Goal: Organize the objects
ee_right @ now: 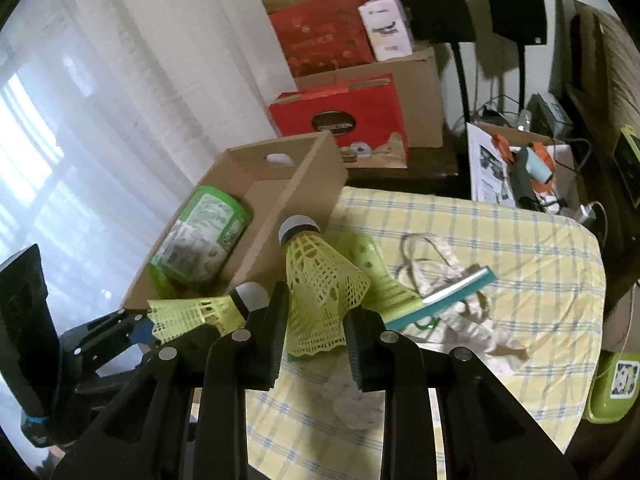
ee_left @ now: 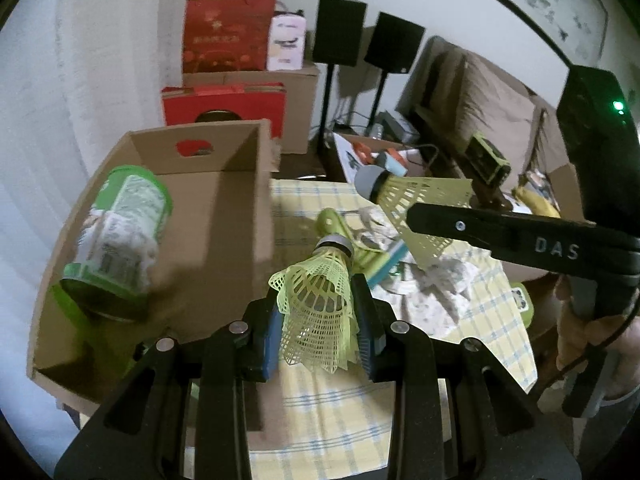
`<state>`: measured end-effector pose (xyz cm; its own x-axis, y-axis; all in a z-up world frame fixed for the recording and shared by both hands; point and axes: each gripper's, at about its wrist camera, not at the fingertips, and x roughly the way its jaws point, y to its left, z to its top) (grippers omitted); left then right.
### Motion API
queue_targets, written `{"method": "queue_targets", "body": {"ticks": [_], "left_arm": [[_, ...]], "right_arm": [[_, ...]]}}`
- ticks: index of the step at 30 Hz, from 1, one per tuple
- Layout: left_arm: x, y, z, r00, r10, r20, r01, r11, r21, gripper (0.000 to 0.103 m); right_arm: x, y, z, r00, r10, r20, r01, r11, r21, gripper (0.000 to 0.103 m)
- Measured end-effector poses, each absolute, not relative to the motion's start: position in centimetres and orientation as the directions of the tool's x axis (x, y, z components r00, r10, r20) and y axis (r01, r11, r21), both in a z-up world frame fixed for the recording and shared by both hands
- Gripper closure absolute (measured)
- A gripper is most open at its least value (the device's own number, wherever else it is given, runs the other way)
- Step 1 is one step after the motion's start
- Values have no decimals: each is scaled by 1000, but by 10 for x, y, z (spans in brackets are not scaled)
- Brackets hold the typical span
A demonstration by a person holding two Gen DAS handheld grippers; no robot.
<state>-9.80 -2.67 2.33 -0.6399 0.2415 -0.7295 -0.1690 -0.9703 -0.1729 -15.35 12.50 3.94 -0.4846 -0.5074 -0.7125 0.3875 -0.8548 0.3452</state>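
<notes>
The left gripper (ee_left: 318, 320) is closed on the mesh skirt of a yellow shuttlecock (ee_left: 320, 304), its blue pads (ee_left: 273, 330) pressing the skirt from both sides and the grey cork end pointing forward, away from the fingers. The right gripper (ee_right: 316, 336) grips a second yellow shuttlecock (ee_right: 320, 292) the same way, skirt pinched between its pads, white-and-black cork tilted up and ahead. Both shuttlecocks are held clear above the yellow checked tablecloth (ee_right: 500, 232). In the left wrist view the right gripper comes in from the right, its shuttlecock ahead of and to the right of the left fingers; in the right wrist view the left gripper sits low to the left, its shuttlecock lying sideways just beside the right gripper's left finger. Ahead and to the left of both grippers stands an open cardboard box (ee_left: 236, 216) with a green-lidded canister (ee_left: 120, 240) lying on its side within. Just beyond the right gripper's fingers, on the cloth, lie a lime-green handled squeegee with a teal blade (ee_right: 440, 296) and a crumpled white cloth (ee_right: 468, 320). Far ahead are stacked red and brown cartons (ee_right: 340, 120) and two black speakers on stands (ee_right: 440, 4).
</notes>
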Motion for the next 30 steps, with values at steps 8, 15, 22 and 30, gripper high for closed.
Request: {"method": "queue_targets", "body": {"ticks": [8, 15, 22, 30], "left_arm": [[-97, -67, 30, -675, 187, -714, -89, -981, -173, 74], [-95, -91, 34, -691, 141, -709, -36, -986, -161, 74], [-96, -107, 35, -689, 132, -713, -10, -985, -172, 74], [-99, -123, 29, -684, 111, -721, 21, -985, -171, 74]], "right_arm": [[-149, 92, 41, -489, -500, -714, 421, -853, 309, 77], [-143, 64, 40, -509, -486, -710, 459, -852, 254, 77], [-137, 37, 40, -532, -472, -703, 488, -849, 201, 77], [-137, 9, 30, -526, -468, -710, 501, -845, 185, 77]]}}
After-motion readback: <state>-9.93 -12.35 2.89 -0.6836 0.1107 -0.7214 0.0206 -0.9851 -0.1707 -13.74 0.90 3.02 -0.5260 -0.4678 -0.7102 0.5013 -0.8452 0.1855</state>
